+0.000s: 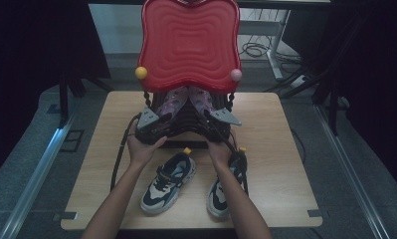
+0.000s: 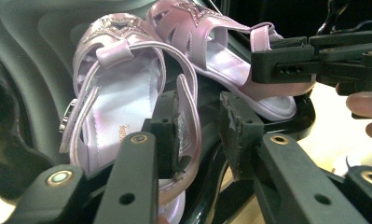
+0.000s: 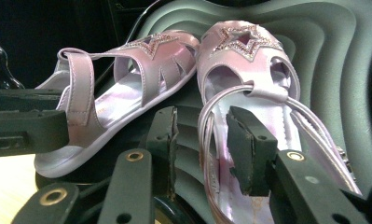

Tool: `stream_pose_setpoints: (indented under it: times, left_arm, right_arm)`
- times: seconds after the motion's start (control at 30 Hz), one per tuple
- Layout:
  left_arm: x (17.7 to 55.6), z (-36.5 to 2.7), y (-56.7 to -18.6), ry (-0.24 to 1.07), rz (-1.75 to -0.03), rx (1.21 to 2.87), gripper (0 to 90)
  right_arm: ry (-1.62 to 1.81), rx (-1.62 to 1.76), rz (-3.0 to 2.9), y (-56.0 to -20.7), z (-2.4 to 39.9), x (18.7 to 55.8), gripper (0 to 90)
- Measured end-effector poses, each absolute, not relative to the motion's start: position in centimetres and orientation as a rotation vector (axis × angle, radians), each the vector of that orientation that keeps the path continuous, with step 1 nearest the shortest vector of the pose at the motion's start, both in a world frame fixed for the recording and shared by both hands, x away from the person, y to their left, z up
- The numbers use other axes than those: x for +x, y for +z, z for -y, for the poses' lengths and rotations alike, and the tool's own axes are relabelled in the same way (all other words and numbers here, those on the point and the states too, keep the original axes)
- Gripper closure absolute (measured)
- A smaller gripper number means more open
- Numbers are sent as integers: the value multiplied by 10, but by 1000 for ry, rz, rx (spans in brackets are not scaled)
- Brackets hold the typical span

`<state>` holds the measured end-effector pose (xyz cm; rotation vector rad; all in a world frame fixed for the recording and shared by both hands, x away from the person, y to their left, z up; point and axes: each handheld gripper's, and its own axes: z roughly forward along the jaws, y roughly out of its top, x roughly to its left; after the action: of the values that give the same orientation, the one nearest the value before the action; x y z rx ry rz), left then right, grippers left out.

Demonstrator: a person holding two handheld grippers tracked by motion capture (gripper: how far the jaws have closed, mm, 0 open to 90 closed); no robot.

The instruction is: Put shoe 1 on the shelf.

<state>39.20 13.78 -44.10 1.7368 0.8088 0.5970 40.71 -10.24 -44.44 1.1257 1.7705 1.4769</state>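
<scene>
Two pink sandals with glitter stars lie side by side on a black ridged tray (image 1: 188,127) under an upright red wavy panel (image 1: 188,42). My left gripper (image 2: 200,135) is open, and the heel strap of the left sandal (image 2: 123,93) runs between its jaws beside the left pad, with a gap to the right pad. My right gripper (image 3: 204,140) is open too, the thin heel strap of the right sandal (image 3: 249,60) standing loose between its pads. In the high view the left gripper (image 1: 161,118) and right gripper (image 1: 212,114) flank the sandals (image 1: 183,102).
A pair of dark-and-white sneakers (image 1: 168,181) (image 1: 226,186) lies on the wooden table (image 1: 270,129) in front of the tray, between my forearms. A yellow ball (image 1: 141,72) and a pink ball (image 1: 236,74) sit at the red panel's lower corners.
</scene>
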Motion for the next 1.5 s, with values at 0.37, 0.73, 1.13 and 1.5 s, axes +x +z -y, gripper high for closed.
stream_pose_setpoints:
  times: [0.37,0.73,1.13,1.5]
  left_arm:
    - [386,-143,-438,574,-829,1703,550]
    - [378,-151,-434,553,-836,1690,531]
    - [367,-165,-432,520,-834,1674,518]
    - [354,-167,-428,491,-806,1686,513]
  right_arm:
    - [1508,1158,-1764,-438,108,398,605]
    - [1529,1165,-1770,-435,117,390,598]
    - [1554,1170,-1785,-430,124,381,590]
    - [1626,1160,-1812,-426,132,370,583]
